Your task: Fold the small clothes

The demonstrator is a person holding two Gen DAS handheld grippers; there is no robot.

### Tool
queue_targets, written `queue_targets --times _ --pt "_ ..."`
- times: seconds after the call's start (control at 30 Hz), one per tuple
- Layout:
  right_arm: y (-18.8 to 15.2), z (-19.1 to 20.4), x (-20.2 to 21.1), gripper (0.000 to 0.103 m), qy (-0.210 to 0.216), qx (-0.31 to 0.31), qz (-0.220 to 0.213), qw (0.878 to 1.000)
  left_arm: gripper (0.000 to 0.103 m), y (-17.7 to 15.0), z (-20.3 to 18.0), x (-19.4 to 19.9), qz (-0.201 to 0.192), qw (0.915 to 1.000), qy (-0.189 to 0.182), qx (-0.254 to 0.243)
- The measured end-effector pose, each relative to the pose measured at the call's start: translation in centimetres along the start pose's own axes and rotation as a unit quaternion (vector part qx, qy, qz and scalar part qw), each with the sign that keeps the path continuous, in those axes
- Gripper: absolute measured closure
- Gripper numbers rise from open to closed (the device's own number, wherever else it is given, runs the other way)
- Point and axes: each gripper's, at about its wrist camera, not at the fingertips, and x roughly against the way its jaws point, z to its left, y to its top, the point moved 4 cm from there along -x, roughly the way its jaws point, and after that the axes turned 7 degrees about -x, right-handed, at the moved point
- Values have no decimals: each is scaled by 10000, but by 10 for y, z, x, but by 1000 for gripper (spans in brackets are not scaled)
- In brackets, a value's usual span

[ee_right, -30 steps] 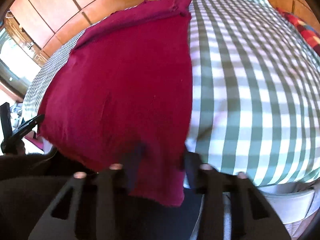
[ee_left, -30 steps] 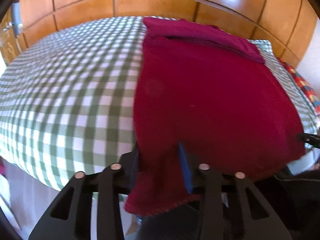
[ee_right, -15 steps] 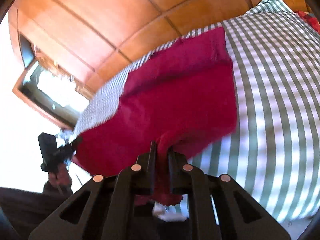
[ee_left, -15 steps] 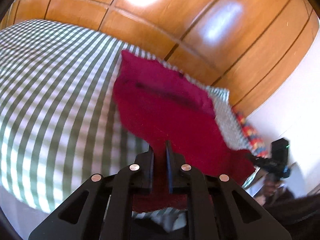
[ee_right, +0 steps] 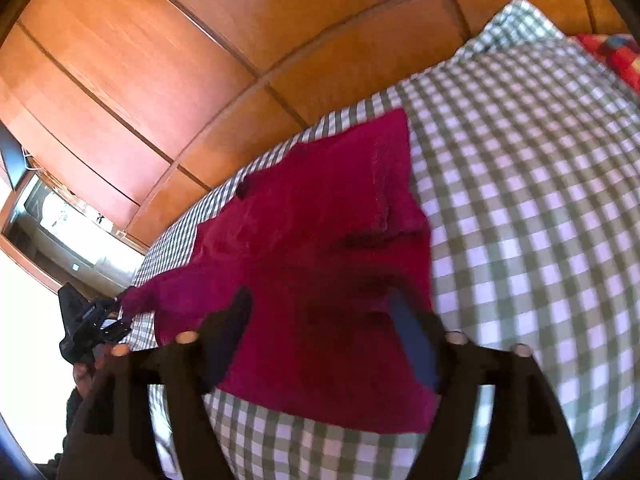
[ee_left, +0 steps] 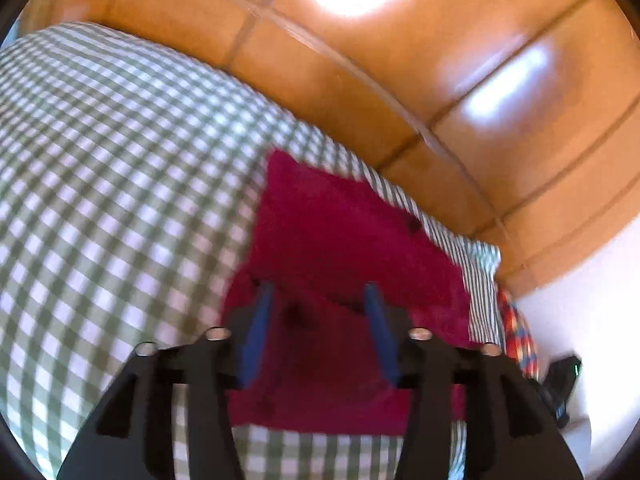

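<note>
Handling the red garment (ee_left: 340, 248) should be easy for you: it looks light, soft and limp, so it will sag wherever you leave it unsupported. Take it by a corner or hem, not mid-panel. It lies folded over on the checked bed (ee_left: 120, 168), just ahead of and beneath both grippers. Your left gripper (ee_left: 316, 300) and right gripper (ee_right: 320, 312) have just been opening; both stand spread, with cloth below but nothing pinched. Count: one garment, two grippers.
</note>
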Motion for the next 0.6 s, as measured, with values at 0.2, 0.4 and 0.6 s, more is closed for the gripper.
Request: queue_targets --times 0.2,0.4,0.6 --pt "-35 -28 4 22 -588 250 201 9978 55 -35 32 10 48 9988 286 -387" --pt "-56 -33 -33 51 -883 287 462 9946 59 -76 18 -12 452 9956 -100 -818" --pt "-58 -34 -27 83 -943 410 520 9933 94 -90 11 -12 562 9914 -15 -1180"
